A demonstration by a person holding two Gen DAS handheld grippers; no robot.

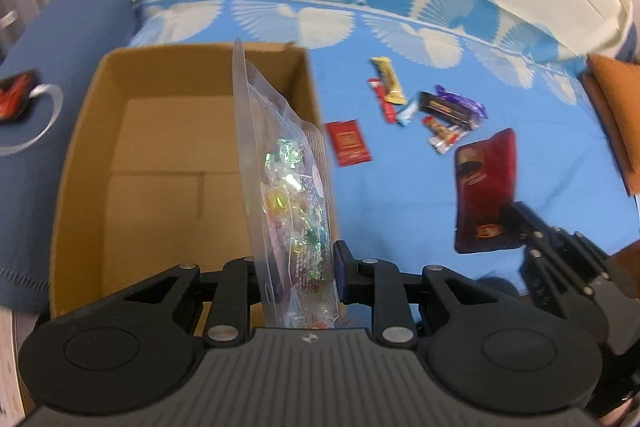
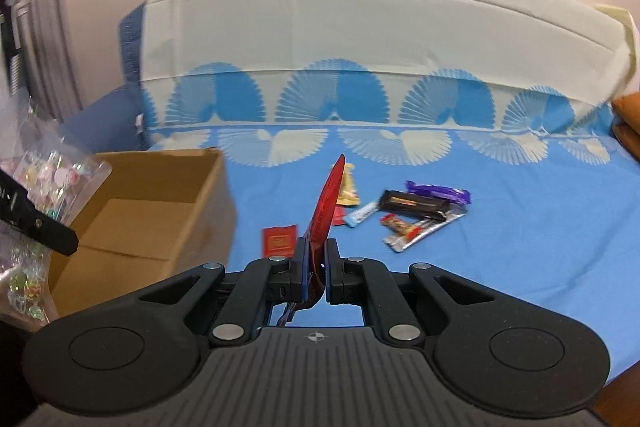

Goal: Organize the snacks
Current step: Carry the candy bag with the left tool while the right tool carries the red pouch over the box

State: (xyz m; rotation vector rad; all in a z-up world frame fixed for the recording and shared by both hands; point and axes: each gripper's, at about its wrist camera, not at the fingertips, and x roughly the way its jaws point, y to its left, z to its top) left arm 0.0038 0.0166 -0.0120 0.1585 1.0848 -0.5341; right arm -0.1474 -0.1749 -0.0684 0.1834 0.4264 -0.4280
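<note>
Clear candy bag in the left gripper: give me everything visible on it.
The clear candy bag is a transparent, glossy plastic pouch, seen edge-on and standing roughly upright. Its upper part is flat and empty; the lower part bulges with small candies in iridescent green, yellow and pink wrappers. A darker printed label shows near the bottom. The left gripper is shut on its lower part, holding it over the right side of the open cardboard box. Whether it touches the box cannot be told.
</note>
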